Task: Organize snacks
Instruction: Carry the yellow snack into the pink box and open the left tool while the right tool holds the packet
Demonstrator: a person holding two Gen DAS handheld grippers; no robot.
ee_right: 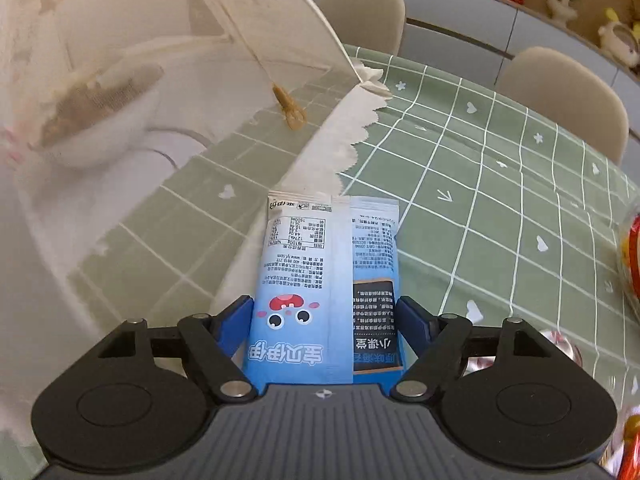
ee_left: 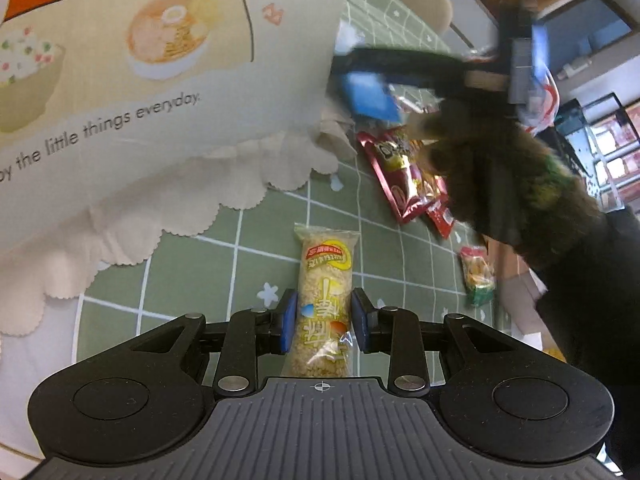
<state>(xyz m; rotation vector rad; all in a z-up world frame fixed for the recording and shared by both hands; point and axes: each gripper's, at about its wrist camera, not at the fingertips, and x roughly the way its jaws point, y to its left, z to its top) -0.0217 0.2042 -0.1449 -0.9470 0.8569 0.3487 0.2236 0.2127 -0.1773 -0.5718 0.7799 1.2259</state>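
My left gripper [ee_left: 324, 322] is shut on a clear-wrapped rice cracker bar [ee_left: 326, 280] with a yellow and red label, held just above the green checked tablecloth [ee_left: 192, 272]. My right gripper [ee_right: 326, 326] is shut on a blue snack packet [ee_right: 326, 276] with a cartoon face, held beside the lifted edge of a white mesh food cover [ee_right: 120, 100]. The same cover [ee_left: 140, 92], printed with ramen drawings, fills the upper left of the left wrist view. The right gripper and its blue packet [ee_left: 370, 94] show blurred in the left wrist view.
Red snack bags [ee_left: 404, 176] and a small green and red packet [ee_left: 478, 276] lie on the cloth to the right. The person's dark furry sleeve [ee_left: 520, 184] crosses above them. Beige chairs [ee_right: 560, 96] stand at the table's far side. A red snack [ee_right: 630, 256] lies at the right edge.
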